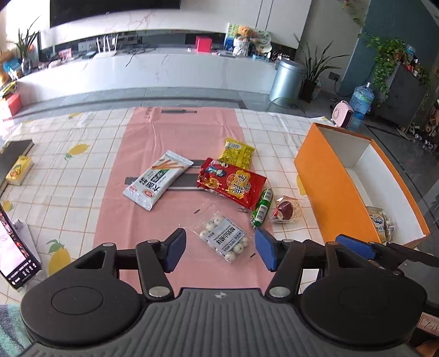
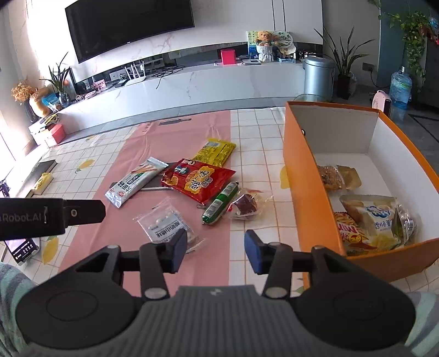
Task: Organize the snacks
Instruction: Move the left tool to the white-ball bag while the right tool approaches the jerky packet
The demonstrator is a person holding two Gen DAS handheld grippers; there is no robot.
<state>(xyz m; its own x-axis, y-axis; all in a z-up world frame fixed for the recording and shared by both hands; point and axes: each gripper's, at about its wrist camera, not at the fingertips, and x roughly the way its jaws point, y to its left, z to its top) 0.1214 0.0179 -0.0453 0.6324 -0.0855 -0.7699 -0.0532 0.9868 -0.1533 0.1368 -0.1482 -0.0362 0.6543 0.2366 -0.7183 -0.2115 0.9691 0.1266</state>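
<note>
Room: living room with a wall TV (image 2: 129, 24), a long white console and a steel bin (image 1: 288, 79) behind.
Surface: checked lemon cloth (image 1: 68, 170) under a pink sheet (image 1: 153, 153).
Snacks: six loose packets between sheet and orange box (image 2: 304, 175), which already holds several.
Nearest: clear bag of white balls (image 1: 223, 237) lies flat on the sheet (light, crinkly, slippery; best pinched at a sealed edge).
Left gripper (image 1: 221, 251): jaws apart, empty, straddling that bag.
Right gripper (image 2: 215, 251): jaws apart, empty, beside the box.
</note>
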